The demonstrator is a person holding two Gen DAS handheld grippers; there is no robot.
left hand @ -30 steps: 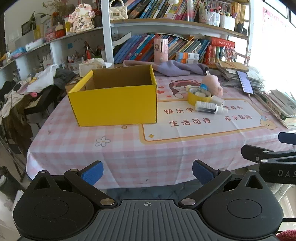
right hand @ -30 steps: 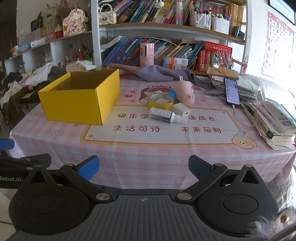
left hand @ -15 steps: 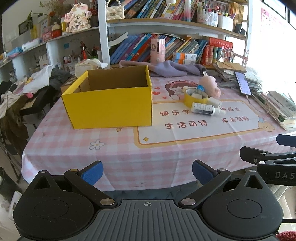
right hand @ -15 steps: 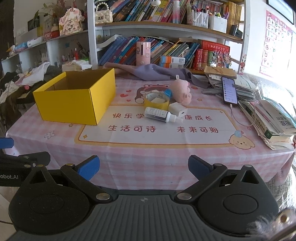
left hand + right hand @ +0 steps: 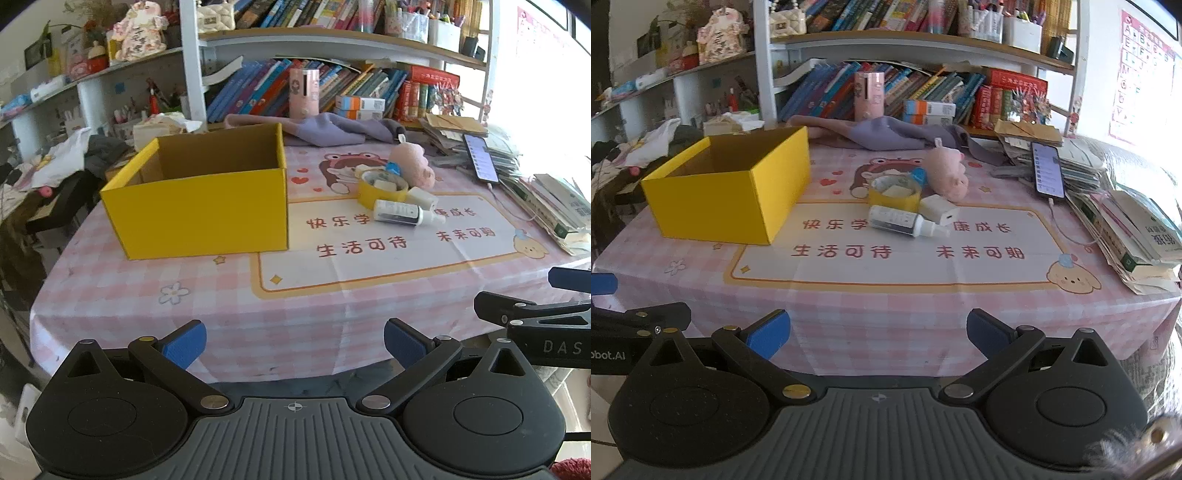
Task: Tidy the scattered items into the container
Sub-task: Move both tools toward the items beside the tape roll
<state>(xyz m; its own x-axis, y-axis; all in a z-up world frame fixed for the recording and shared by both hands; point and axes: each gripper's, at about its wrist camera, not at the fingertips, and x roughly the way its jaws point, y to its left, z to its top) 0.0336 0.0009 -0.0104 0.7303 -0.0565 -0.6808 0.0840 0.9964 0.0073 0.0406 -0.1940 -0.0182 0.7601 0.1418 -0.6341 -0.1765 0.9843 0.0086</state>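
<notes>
Both grippers have pulled in closer over the last second, and the table edge now sits nearer in each view. The left gripper hangs off the near edge of the table, jaws spread wide, nothing between them. The open yellow cardboard box stands on the pink checked cloth, and it looks empty. Just right of the box comes the cluster: a yellow tape roll with small bits inside, a white spray bottle lying on its side in front of the roll, a white charger cube touching the roll's right side, and a pink plush toy behind them. Farther right of the box, a phone leans on stacked books. The right gripper hovers off the near edge too, jaws wide apart and empty.
</notes>
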